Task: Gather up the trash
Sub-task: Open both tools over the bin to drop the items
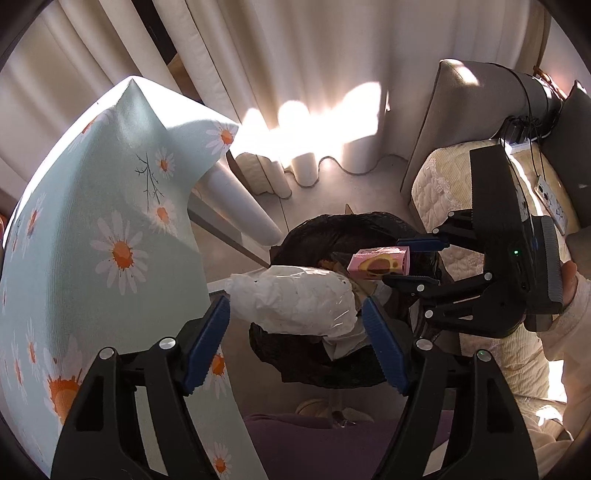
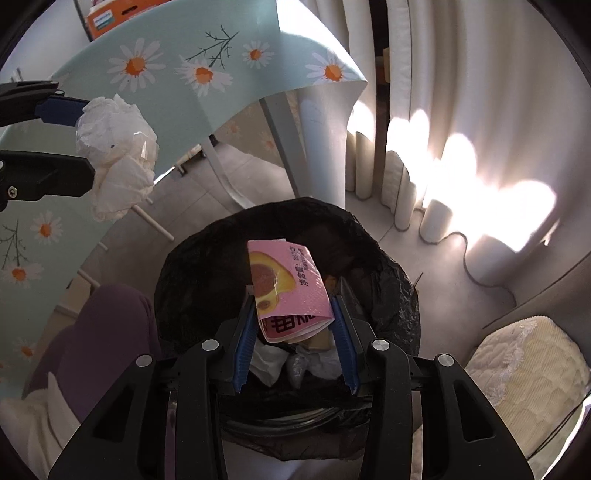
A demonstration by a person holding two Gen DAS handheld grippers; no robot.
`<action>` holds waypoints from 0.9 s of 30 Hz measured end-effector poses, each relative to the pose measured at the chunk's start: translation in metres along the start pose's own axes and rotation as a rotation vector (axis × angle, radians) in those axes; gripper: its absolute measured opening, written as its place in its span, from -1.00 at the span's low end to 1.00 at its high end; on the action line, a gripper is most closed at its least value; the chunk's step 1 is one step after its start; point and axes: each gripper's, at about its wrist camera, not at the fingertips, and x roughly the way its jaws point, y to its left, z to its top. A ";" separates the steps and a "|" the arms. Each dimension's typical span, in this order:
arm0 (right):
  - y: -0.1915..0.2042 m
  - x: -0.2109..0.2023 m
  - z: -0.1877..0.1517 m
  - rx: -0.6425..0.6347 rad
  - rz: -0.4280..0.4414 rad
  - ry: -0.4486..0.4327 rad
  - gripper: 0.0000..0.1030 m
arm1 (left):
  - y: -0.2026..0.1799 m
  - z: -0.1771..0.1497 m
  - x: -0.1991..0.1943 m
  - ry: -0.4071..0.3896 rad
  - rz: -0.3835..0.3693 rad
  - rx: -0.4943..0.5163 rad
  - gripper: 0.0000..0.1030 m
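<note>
From the left wrist view, the left gripper (image 1: 295,325) has its blue pads set wide with a crumpled white wad (image 1: 291,301) of tissue and clear film between them; the wad touches the right pad, but whether the left pad presses it I cannot tell. Below and beyond it sits the bin (image 1: 332,369), lined with a black bag, some paper scraps showing inside. The right gripper (image 1: 410,262) comes in from the right, over the bin's far side, its jaws closed narrow on a pink wrapper (image 1: 376,264) with a brown and yellow picture. To the left hangs a pale green daisy cloth (image 1: 110,229) over a table, with a white leg (image 1: 240,206) beneath it. Cream curtains (image 1: 314,74) with sun patches fill the back, and a quilted cushion (image 1: 443,184) lies at right. From the right wrist view, the right gripper (image 2: 295,347) pinches the pink wrapper (image 2: 288,291) between its blue pads, directly above the open bin (image 2: 388,295); white paper lies down inside the bag. At upper left the left gripper (image 2: 85,136) holds the wad (image 2: 114,155) up beside the cloth (image 2: 207,74), off to the side of the bin. An orange box (image 2: 110,14) sits on the table's top. A purple trouser leg (image 2: 103,332) shows at lower left.
</note>
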 end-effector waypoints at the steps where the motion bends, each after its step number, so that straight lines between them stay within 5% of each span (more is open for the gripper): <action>1: -0.001 0.000 -0.001 0.002 -0.045 -0.001 0.28 | 0.000 0.000 -0.006 -0.031 0.005 0.007 0.75; 6: -0.007 -0.016 0.005 0.050 -0.069 -0.057 0.67 | 0.009 -0.003 -0.036 -0.147 -0.008 -0.020 0.88; 16: 0.028 -0.085 0.042 -0.042 -0.054 -0.241 0.73 | 0.046 -0.031 -0.110 -0.347 0.052 -0.198 0.88; 27: 0.129 -0.164 0.115 -0.212 0.082 -0.496 0.84 | 0.114 -0.135 -0.208 -0.574 0.233 -0.477 0.88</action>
